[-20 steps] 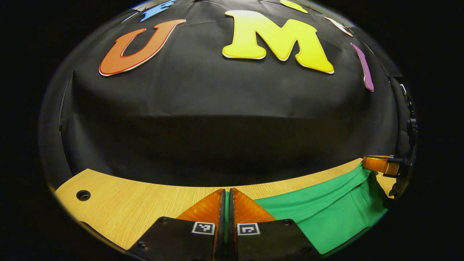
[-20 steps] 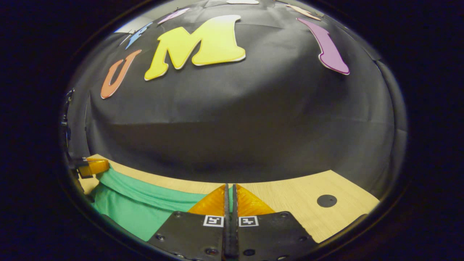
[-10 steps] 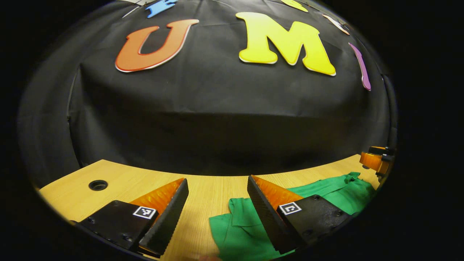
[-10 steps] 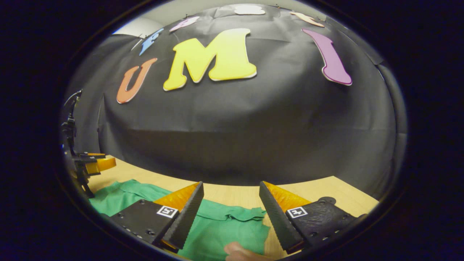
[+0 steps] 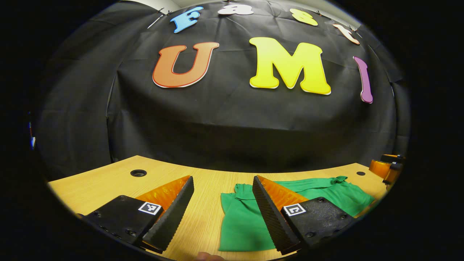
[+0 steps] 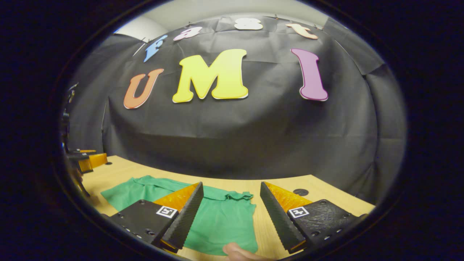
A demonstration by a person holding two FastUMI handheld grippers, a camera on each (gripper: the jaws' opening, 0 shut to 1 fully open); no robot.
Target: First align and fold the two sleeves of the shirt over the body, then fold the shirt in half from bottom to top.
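Note:
The green shirt (image 5: 243, 221) lies folded flat on the wooden table (image 5: 108, 185), its collar edge toward the booth wall. My left gripper (image 5: 222, 179) hovers open over the shirt's left edge with nothing between its fingers. In the right gripper view the same shirt (image 6: 221, 217) spreads to the left, and my right gripper (image 6: 231, 185) stands open above its right part, holding nothing. Each gripper appears at the edge of the other's view: the right gripper (image 5: 386, 168) at the far right, the left gripper (image 6: 88, 161) at the far left.
The table (image 6: 326, 206) has round holes near its back corners (image 5: 138, 173) (image 6: 300, 191). Black cloth hangs just behind the table's far edge. A person's fingertip (image 6: 235, 250) shows at the bottom, near the shirt's front edge.
Both grippers were shut on the green shirt a second ago; they have opened, let it go and drawn back and up. The shirt now rests folded on the table.

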